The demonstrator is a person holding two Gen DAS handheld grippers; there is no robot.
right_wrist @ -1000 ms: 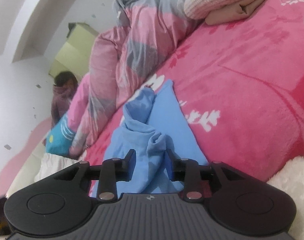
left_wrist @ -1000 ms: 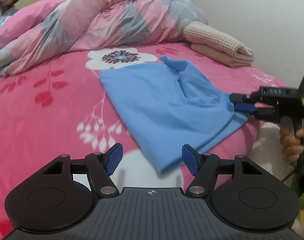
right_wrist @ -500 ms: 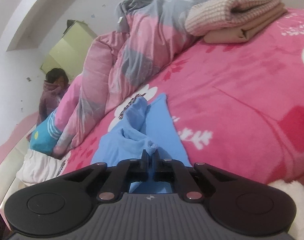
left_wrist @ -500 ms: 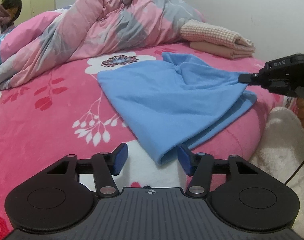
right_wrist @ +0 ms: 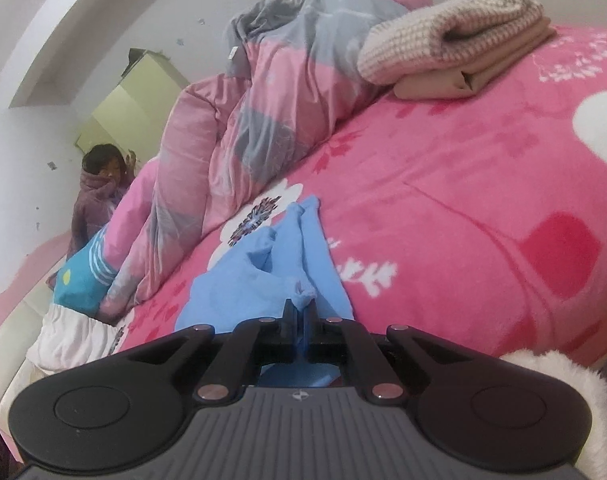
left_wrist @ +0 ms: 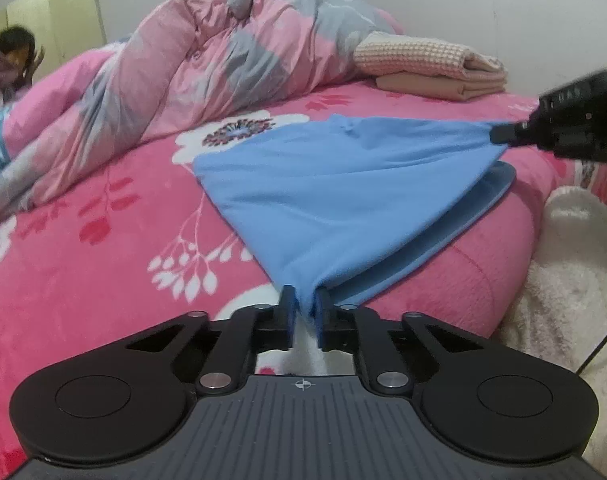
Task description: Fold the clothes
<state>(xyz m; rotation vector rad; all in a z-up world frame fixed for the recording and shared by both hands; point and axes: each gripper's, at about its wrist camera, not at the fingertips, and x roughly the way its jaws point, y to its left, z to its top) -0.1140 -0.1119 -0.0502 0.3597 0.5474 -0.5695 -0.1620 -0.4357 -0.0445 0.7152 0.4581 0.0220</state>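
A light blue garment (left_wrist: 343,188) lies spread on the pink flowered bed (left_wrist: 103,240), its near edge lifted off the bedding. My left gripper (left_wrist: 304,304) is shut on the garment's near corner, which bunches between the blue pads. In the left wrist view my right gripper (left_wrist: 499,135) comes in from the right, shut on another corner and pulling the top layer taut. In the right wrist view the right gripper (right_wrist: 301,310) pinches a gathered fold of the blue garment (right_wrist: 263,272), which runs away from it in wrinkles.
A rumpled pink and grey quilt (left_wrist: 223,60) is heaped at the back of the bed. Folded beige clothes (left_wrist: 431,64) are stacked at the back right. A white fluffy blanket (left_wrist: 575,264) hangs at the bed's right edge. A person (right_wrist: 99,188) sits far left.
Both grippers closed on the blue garment, the right one first, then the left. The right gripper rose, lifting its corner so the top layer stretches between the two.
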